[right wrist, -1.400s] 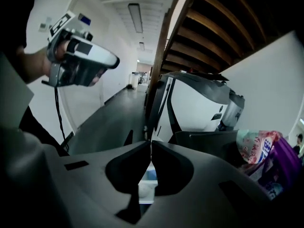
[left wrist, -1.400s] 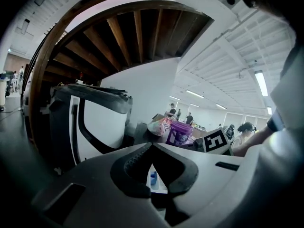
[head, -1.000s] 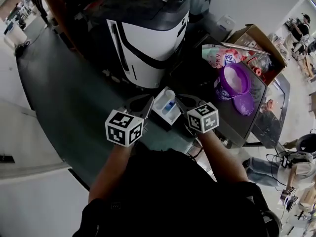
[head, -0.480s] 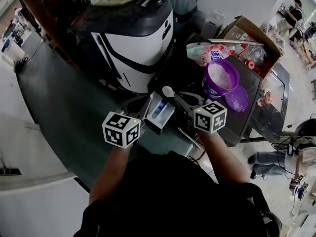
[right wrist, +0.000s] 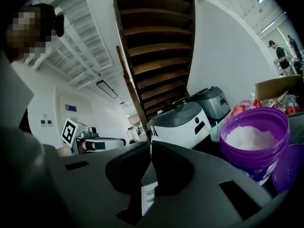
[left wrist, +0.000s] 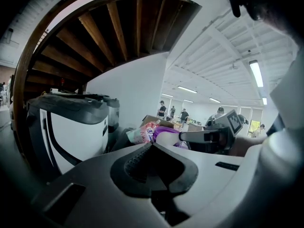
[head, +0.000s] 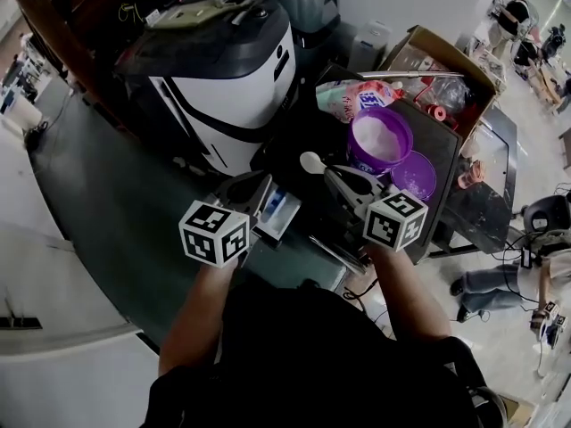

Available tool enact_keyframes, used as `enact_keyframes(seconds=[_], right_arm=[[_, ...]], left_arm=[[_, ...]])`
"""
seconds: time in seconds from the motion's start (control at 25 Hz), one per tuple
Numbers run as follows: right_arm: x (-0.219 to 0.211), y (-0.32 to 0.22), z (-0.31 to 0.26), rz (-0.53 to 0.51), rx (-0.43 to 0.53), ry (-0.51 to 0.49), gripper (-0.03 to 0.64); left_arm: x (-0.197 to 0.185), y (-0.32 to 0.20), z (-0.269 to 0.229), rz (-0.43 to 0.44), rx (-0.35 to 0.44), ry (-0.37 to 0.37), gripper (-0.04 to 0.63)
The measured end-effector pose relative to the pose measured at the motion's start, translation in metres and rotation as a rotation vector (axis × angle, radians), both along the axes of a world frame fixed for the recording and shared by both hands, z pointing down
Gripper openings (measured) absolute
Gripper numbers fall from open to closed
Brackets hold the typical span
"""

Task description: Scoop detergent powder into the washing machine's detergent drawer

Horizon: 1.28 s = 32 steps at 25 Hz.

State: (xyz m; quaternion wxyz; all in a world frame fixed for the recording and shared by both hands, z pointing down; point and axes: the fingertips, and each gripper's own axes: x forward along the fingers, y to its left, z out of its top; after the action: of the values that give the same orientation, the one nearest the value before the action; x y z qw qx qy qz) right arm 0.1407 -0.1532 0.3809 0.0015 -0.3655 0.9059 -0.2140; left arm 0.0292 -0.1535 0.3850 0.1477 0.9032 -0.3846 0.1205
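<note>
The right claw is clenching a white scoop by its handle, holding it between the drawer and the purple powder tub, which is standing toward the desk's right edge. The left claw, clenched on nothing, is hovering by the drawer. The likely next move is dipping into the powder.

An open cardboard box sits tilted, with red rings at its opening. A pink printed bag lies just left of the box, and a person in dark clothes stands well beyond it. A wooden staircase rises up and to the left of the box.
</note>
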Motion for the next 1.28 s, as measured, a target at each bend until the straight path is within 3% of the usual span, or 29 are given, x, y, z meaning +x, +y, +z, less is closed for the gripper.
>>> enact_keyframes(seconds=[0.48, 0.72, 1.04, 1.28], right_arm=[[0.021, 0.009, -0.072, 0.069, 0.128, -0.113, 0.021], [0.022, 0.009, -0.093, 0.118, 0.211, -0.089, 0.021], [0.027, 0.014, -0.1, 0.224, 0.259, -0.089, 0.02], [0.012, 0.018, -0.096, 0.226, 0.261, -0.081, 0.02]], left_arm=[[-0.005, -0.02, -0.038, 0.049, 0.134, -0.047, 0.003], [-0.026, -0.029, -0.061, 0.049, 0.193, -0.037, 0.003], [-0.069, -0.035, -0.083, -0.008, 0.229, 0.02, 0.003], [-0.09, -0.032, -0.074, -0.043, 0.217, 0.031, 0.003]])
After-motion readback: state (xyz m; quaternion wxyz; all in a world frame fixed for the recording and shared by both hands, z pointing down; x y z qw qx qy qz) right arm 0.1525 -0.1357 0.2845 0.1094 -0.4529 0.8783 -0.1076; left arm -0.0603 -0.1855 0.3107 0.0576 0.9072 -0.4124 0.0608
